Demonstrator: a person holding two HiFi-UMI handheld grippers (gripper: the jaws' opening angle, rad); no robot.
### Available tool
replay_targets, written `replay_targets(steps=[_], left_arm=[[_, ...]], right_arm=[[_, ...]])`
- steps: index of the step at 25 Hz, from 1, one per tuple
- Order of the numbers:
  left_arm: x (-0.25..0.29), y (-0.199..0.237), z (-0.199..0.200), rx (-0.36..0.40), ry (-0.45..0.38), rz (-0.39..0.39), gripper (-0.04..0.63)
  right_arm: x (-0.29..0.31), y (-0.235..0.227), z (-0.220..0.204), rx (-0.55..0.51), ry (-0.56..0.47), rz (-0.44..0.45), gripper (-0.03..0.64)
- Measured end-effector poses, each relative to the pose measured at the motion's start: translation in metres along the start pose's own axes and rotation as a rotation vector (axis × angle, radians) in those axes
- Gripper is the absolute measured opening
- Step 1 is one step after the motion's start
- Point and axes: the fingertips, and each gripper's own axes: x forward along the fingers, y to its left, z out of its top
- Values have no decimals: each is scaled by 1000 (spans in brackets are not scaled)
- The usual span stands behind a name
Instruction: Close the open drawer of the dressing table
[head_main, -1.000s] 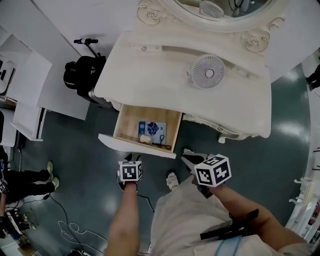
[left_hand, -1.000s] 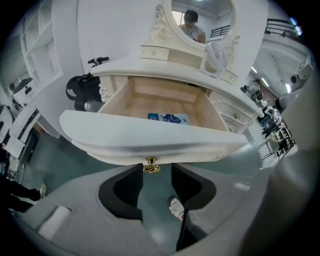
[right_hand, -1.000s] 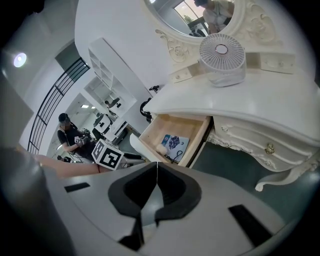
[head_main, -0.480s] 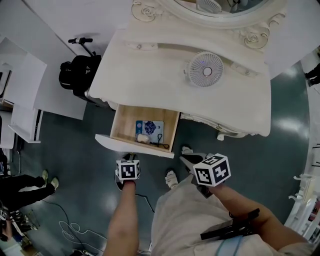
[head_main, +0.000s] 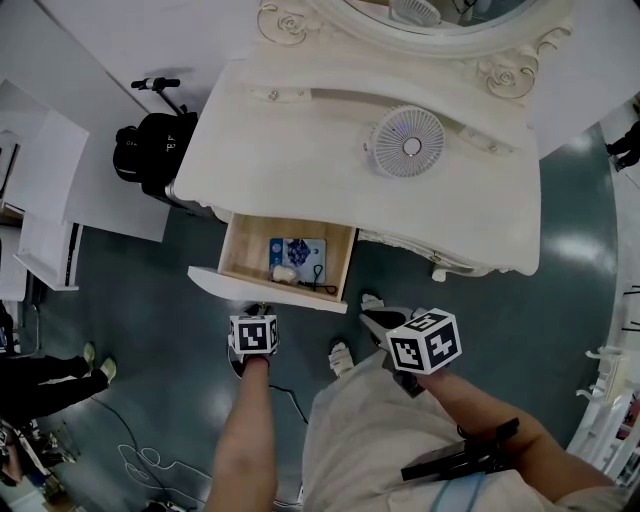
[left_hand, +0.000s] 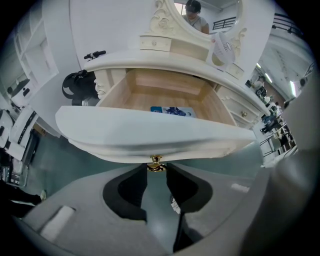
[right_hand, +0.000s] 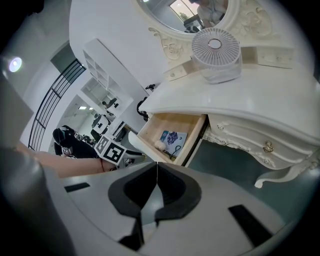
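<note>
The head view's top edge cuts off the mirror (head_main: 450, 12) of the dressing table (head_main: 300, 150). There the marker cube (head_main: 254, 335) of the left gripper (left_hand: 156, 171) hides its jaws, which have just been closing onto the gold knob (left_hand: 156, 163). The small items (head_main: 297, 262) toward the front edge of the drawer (head_main: 240, 255) are too small to identify.

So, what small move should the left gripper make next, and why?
Probably push the drawer straight in toward the dressing table. The left gripper has just been closing its jaws, and the gold knob now sits between their tips, seemingly gripped. The drawer is pulled far out, and nothing seems to stick up above its sides to block it.
</note>
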Motion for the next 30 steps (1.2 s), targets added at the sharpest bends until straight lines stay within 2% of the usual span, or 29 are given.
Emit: replay_targets(steps=[30], left_arm=[[25, -6, 68, 21, -15, -19, 120]], right_arm=[[3, -31, 25, 39, 9, -31, 17]])
